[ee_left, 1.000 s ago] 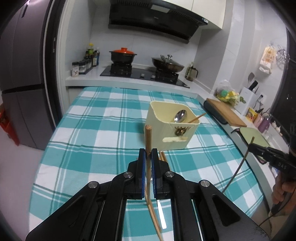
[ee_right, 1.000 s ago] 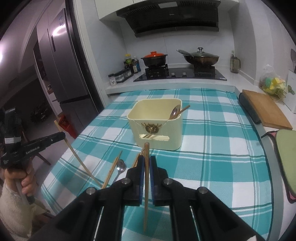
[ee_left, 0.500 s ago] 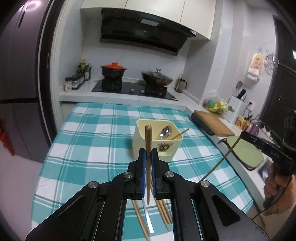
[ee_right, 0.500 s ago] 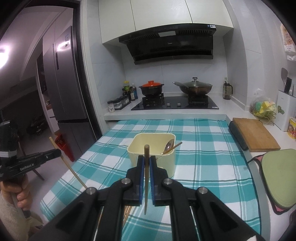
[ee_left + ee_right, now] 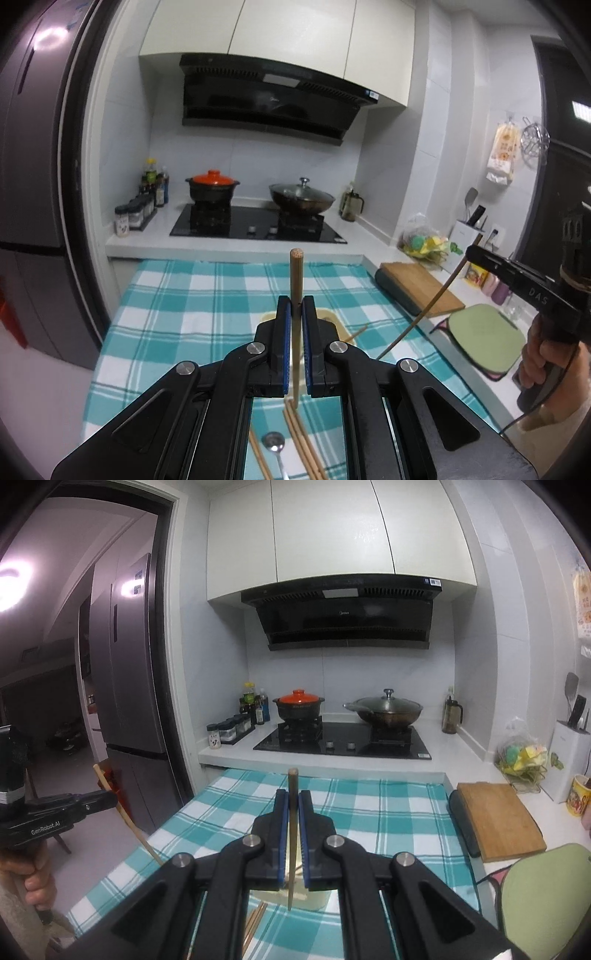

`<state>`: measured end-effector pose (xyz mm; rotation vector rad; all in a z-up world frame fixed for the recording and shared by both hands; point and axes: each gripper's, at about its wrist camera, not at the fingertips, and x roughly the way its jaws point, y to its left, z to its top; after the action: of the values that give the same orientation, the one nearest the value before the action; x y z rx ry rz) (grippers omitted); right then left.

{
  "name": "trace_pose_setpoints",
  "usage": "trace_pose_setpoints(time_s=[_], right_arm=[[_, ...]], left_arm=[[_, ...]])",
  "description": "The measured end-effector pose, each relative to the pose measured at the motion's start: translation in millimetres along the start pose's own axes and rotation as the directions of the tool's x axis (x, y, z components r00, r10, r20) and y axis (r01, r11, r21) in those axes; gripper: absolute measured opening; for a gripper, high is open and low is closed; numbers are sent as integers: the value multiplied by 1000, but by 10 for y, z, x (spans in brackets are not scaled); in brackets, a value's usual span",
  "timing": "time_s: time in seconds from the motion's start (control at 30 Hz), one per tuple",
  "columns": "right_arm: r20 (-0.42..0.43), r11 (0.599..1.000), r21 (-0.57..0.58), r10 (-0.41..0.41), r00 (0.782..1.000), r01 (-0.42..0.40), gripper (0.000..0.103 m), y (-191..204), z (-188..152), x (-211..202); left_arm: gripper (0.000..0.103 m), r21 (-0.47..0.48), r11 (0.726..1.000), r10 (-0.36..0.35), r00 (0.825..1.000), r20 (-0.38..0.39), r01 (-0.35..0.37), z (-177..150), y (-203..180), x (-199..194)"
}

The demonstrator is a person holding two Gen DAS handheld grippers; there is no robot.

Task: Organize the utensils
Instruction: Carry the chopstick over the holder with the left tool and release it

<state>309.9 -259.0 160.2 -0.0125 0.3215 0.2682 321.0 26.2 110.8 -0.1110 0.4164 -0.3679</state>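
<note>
Spoon (image 5: pixel 273 441) shows under left tool (image 5: pixel 295 308) only

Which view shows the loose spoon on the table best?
The left wrist view: the spoon lies on the checked cloth between chopsticks, under the tongs. The right wrist view does not show it, only some chopstick ends.

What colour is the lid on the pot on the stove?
The pot's lid is orange-red, on a black pot. It shows best in the right wrist view.

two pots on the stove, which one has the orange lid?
The black pot on the left burner, nearest the spice jars. Its lid is orange; the wide pan on the right burner has a glass lid with a metal knob.
</note>
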Motion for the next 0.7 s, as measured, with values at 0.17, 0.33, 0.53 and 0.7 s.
trace_pose_setpoints(time_s=[0.17,0.33,0.53,0.7], right_arm=[[32,1000,-4,-5,999,5,6,-38,281,290],[3,1000,11,18,1000,-18,6,-67,307,706],[-72,998,41,54,996,-51,6,-133,69,1251],[-171,995,66,86,982,-75,6,-207,-218,1655]], left_arm=[[4,55,998,22,999,42,-24,276,-142,353],[4,62,997,39,999,-7,-39,349,-195,872],[4,49,997,56,995,-80,-52,207,-172,1446],[4,28,998,62,983,-174,-58,-31,-96,1862]])
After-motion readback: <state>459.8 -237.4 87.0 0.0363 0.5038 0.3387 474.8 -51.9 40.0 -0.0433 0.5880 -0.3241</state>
